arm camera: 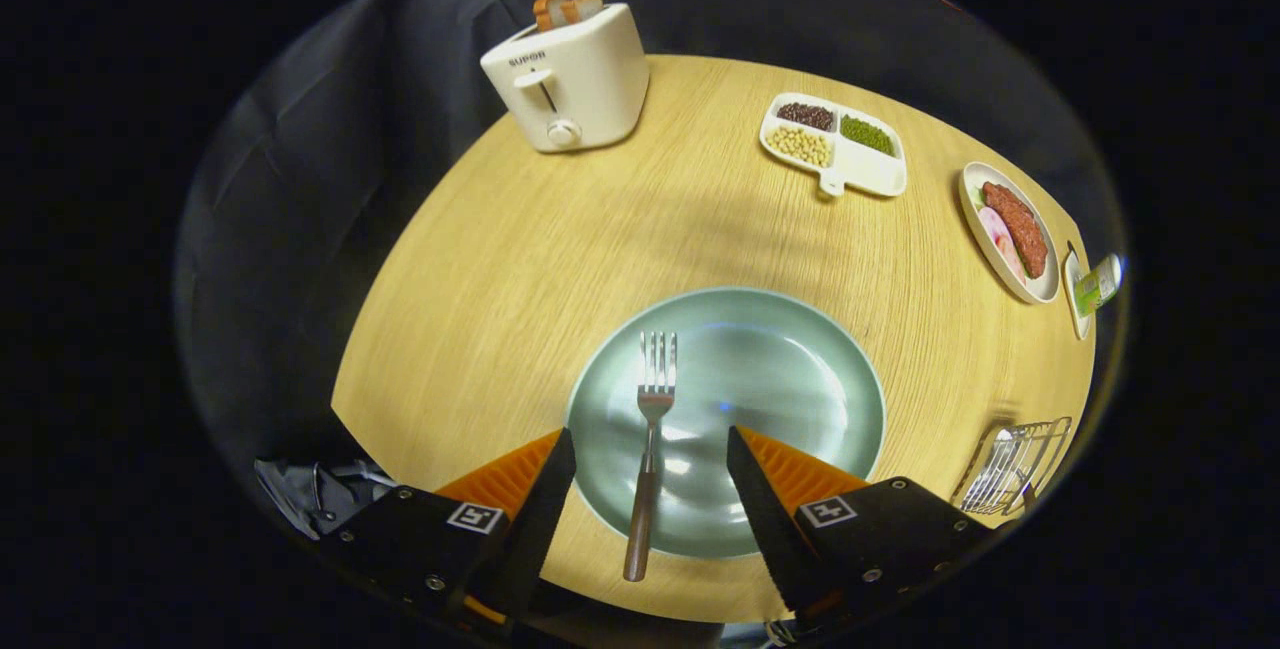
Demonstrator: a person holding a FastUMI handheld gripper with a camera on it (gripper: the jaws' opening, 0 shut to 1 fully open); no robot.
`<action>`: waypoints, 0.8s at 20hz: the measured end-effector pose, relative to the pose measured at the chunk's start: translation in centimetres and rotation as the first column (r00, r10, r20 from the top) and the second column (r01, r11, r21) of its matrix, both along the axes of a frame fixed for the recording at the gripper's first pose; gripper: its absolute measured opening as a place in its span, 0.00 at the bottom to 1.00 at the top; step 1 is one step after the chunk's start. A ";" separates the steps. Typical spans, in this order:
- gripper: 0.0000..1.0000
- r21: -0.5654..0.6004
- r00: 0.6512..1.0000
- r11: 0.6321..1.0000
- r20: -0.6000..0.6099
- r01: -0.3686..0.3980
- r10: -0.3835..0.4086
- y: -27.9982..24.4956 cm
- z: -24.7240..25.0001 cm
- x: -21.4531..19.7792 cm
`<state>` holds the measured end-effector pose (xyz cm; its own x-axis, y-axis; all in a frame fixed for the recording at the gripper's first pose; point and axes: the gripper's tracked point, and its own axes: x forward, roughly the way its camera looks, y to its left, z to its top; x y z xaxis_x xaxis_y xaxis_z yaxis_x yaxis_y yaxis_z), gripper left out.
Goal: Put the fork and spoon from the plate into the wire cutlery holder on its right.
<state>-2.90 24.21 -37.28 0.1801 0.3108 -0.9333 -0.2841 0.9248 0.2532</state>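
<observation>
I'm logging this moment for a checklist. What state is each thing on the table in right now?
gripper: open, fingers either side of the fork handle, not touching it
fork: lying on the plate, handle over the near rim
plate: holds just the fork
wire cutlery holder: cutlery already inside
toaster: bread in its slots
divided dish: three compartments filled

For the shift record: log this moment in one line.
hand-held gripper: open, straddling fork | fork: on plate | cutlery holder: right of plate | grasp: pending
</observation>
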 end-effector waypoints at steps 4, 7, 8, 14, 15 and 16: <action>0.78 -0.055 0.992 0.997 -0.114 -0.057 0.050 0.3 -2.5 -1.3; 0.65 -0.081 0.983 0.995 -0.177 -0.061 0.046 0.9 -3.8 -1.8; 0.57 -0.090 0.983 0.994 -0.178 -0.059 0.042 1.1 -4.2 -1.6; 0.30 -0.176 0.982 0.980 -0.178 -0.092 0.060 0.4 -4.7 -1.2; 0.23 -0.182 0.983 0.981 -0.181 -0.074 0.041 0.2 -4.9 -1.2; 0.11 -0.175 0.982 0.983 -0.190 -0.059 0.025 0.1 -5.2 -1.2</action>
<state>-4.09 24.33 -42.48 -0.0115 0.1389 -0.9902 -0.2877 0.9480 0.1363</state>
